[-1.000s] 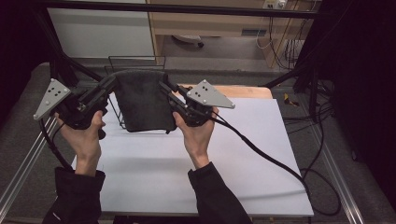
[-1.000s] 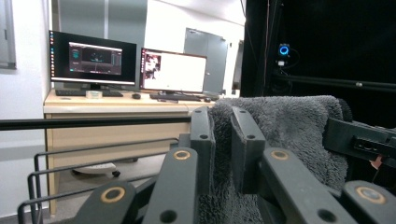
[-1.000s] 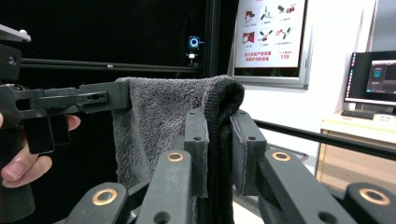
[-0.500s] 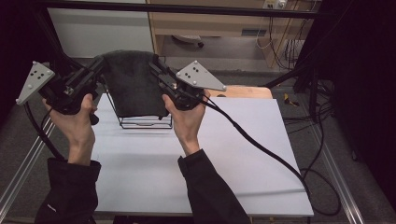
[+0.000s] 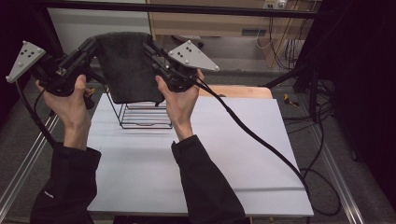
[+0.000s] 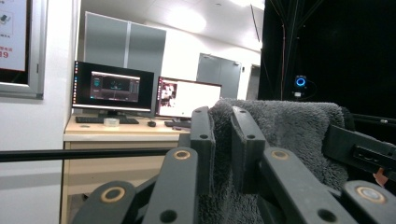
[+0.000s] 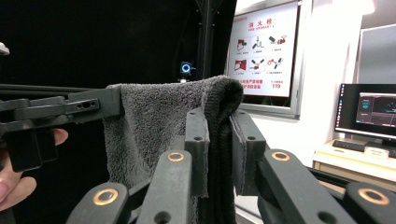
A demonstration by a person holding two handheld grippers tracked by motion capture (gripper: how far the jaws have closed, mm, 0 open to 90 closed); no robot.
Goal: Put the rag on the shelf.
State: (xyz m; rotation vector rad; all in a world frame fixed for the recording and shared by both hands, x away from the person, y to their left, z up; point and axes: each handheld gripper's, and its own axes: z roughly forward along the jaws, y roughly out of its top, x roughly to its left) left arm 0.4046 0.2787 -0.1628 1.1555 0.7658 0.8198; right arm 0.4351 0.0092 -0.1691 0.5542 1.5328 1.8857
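Observation:
A dark grey towel (image 5: 126,65) hangs stretched in the air between my two grippers, high above the table's far left. My left gripper (image 5: 92,45) is shut on its left top corner, and in the left gripper view the towel (image 6: 289,140) is pinched between the jaws of that left gripper (image 6: 222,140). My right gripper (image 5: 150,46) is shut on the right top corner; the right gripper view has the towel (image 7: 159,126) folded between the jaws of this right gripper (image 7: 218,140). Below the towel stands a black wire rack (image 5: 140,114) on the white table (image 5: 233,154).
A wooden board (image 5: 243,92) lies at the table's far edge, right of the rack. The right gripper's cable (image 5: 261,144) trails across the table to its right side. Metal rails (image 5: 28,154) run along the left edge. Monitors (image 6: 112,88) stand on a desk beyond.
Both grippers have lifted the towel up and away from the table, tilting upward. The wire rack it hung in front of now shows underneath.

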